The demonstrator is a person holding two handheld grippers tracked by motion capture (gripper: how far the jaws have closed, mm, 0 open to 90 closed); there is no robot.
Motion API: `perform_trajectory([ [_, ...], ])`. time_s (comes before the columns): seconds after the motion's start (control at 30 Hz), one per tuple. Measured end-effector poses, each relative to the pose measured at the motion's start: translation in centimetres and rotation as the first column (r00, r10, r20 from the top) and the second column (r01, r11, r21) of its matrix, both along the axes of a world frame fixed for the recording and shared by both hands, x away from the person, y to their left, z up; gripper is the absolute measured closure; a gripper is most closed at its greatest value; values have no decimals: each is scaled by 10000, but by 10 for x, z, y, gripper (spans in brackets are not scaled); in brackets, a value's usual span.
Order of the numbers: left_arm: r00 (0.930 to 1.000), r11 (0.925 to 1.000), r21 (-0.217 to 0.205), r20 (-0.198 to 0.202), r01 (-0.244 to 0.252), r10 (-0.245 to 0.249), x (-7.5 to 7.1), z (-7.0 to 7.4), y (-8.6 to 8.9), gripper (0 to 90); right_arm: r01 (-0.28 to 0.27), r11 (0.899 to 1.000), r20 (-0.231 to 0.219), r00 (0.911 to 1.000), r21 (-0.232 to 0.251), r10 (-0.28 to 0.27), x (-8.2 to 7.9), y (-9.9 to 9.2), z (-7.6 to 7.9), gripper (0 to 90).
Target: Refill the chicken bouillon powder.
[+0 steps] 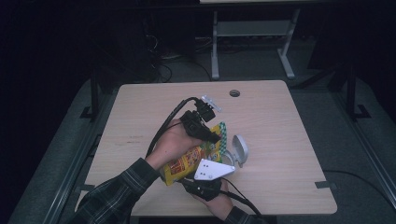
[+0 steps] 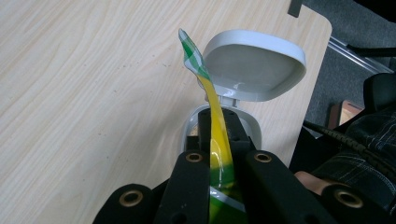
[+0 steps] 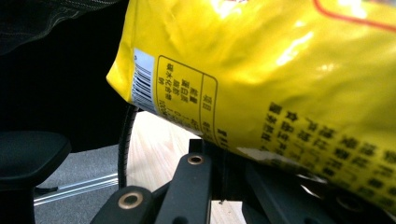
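1. Yellow snack bag [image 1: 194, 158]: the left gripper [image 2: 219, 161] pinches its top edge, directly above the grey flip-lid bin [image 2: 254, 65].
2. The right gripper [image 3: 224, 175] clamps the bag's lower edge; it should steady the bag while it is lowered into the bin.

A pale wood-grain surface [image 1: 280, 140] with a round cable hole [image 1: 235, 93] stands on grey carpet floor [image 1: 322, 98] in a dim room; behind it, a white-legged desk frame [image 1: 252, 32] and tangled cables [image 1: 163, 60]
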State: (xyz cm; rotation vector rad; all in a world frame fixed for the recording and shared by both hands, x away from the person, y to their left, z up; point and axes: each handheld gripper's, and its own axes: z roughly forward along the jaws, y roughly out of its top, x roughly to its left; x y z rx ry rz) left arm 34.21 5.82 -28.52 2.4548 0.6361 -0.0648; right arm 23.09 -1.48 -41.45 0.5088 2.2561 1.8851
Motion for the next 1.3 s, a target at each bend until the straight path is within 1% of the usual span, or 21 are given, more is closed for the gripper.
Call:
perform_trajectory([
  [0.03,10000,10000,-50,-15,-50,50,0,0,0,899,1,10000,-1,10000,2,-1,0,0,0,900],
  [0.13,10000,10000,8,-2,23,-23,0,0,0,899,6,10000,0,10000,5,-6,0,0,0,900],
  [0.77,10000,10000,-18,0,-63,63,-1,0,-1,899,14,10000,-9,10000,72,-14,-1,0,0,900],
  [1.07,10000,9999,128,21,-20,20,0,2,-2,898,-16,9999,-9,10000,165,16,0,0,1,900],
  [1.3,10000,9998,204,24,-82,81,-1,3,-4,899,7,9998,-14,10000,222,-6,-1,-1,2,900],
])
